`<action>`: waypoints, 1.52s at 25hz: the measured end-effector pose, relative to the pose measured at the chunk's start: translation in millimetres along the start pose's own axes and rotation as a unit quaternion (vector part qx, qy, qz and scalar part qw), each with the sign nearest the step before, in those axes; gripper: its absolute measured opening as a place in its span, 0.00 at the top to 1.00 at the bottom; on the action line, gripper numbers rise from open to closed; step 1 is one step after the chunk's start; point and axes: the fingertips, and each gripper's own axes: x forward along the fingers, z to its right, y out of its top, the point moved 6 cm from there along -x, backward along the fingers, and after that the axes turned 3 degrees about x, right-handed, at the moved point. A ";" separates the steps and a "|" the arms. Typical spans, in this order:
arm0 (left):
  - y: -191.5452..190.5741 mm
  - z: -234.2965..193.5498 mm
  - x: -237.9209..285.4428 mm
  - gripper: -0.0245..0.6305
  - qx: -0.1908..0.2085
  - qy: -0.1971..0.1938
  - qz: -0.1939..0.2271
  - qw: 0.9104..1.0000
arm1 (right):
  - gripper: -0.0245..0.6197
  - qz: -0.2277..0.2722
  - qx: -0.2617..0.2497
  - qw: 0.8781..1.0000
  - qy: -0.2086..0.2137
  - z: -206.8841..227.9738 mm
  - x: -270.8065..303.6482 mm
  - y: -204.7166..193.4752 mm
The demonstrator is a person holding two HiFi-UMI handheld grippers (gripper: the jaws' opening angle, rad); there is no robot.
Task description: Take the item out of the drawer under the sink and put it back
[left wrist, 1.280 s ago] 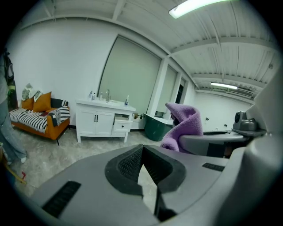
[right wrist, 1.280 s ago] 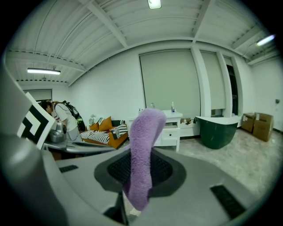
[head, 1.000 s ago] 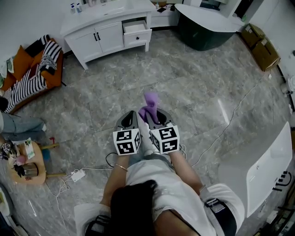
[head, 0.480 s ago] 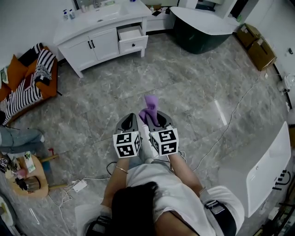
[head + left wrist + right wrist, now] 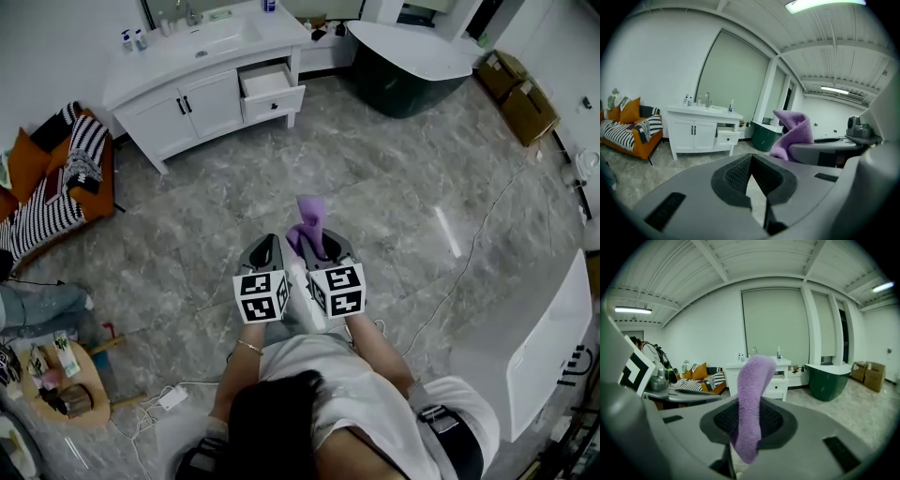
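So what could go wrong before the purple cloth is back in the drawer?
1. The right gripper pinches the purple cloth by a narrow part; the loose rest could slip free.
2. A cable trails across the floor to the person's right: a trip risk on the walk to the open drawer.

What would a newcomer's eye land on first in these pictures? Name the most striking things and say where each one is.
The purple cloth stands out first, pinched in the jaws of the right gripper above the grey marble floor. Next comes the white sink cabinet against the far wall, its drawer pulled open, with a dark green bathtub to its right.
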 end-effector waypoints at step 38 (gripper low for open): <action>55.7 -88.9 60.0 0.96 -0.003 -0.011 0.001 1.000 | 0.82 0.037 0.004 0.999 0.010 -23.7 103.4 61.5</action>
